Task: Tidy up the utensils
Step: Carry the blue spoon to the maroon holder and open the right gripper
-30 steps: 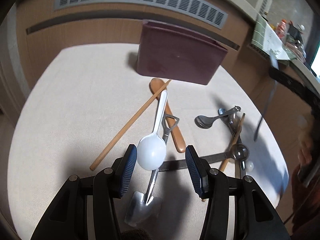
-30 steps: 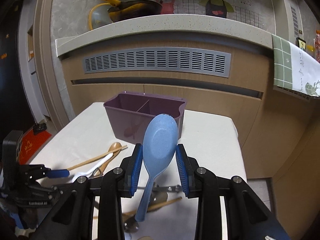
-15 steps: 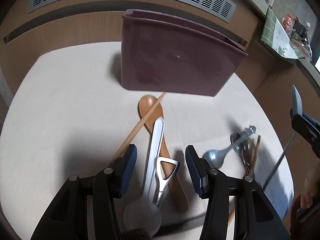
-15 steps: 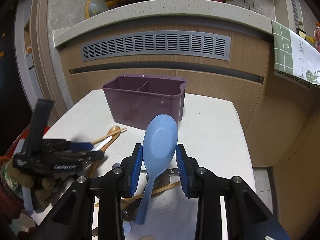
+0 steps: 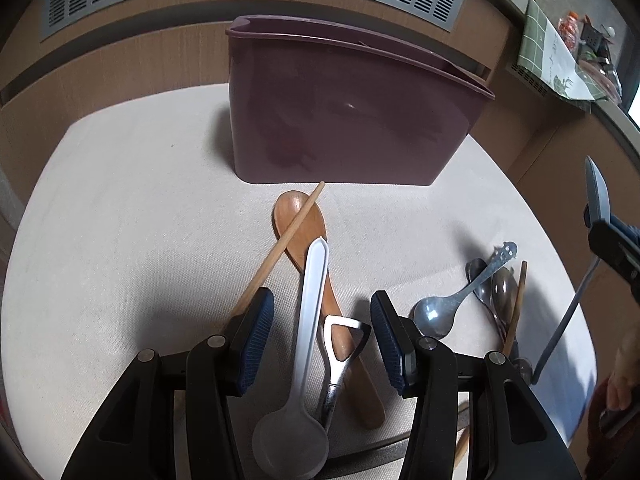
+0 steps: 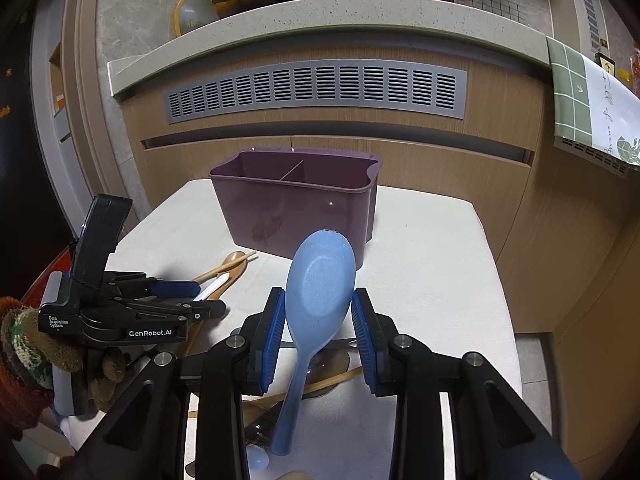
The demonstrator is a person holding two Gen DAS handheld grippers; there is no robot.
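Observation:
My right gripper (image 6: 319,334) is shut on a blue plastic rice paddle (image 6: 318,280), held bowl-up above the table in front of the purple two-compartment utensil caddy (image 6: 296,210). My left gripper (image 5: 322,340) is open, low over the table, its fingers on either side of a white plastic spoon (image 5: 306,344) and a metal shovel-shaped spoon handle (image 5: 340,344). These lie on a wooden spoon (image 5: 308,232) crossed by a wooden chopstick (image 5: 280,248). The caddy (image 5: 344,120) stands beyond them. The left gripper also shows in the right wrist view (image 6: 200,300).
Metal spoons (image 5: 460,300) and another chopstick (image 5: 516,304) lie to the right on the cream table (image 5: 120,220). More utensils lie under my right gripper (image 6: 320,372). A wooden counter with a grey vent (image 6: 316,88) stands behind the table.
My left gripper has moved forward and down along the white spoon, so the handle now lies between its fingers. My right gripper has moved forward toward the caddy with the paddle.

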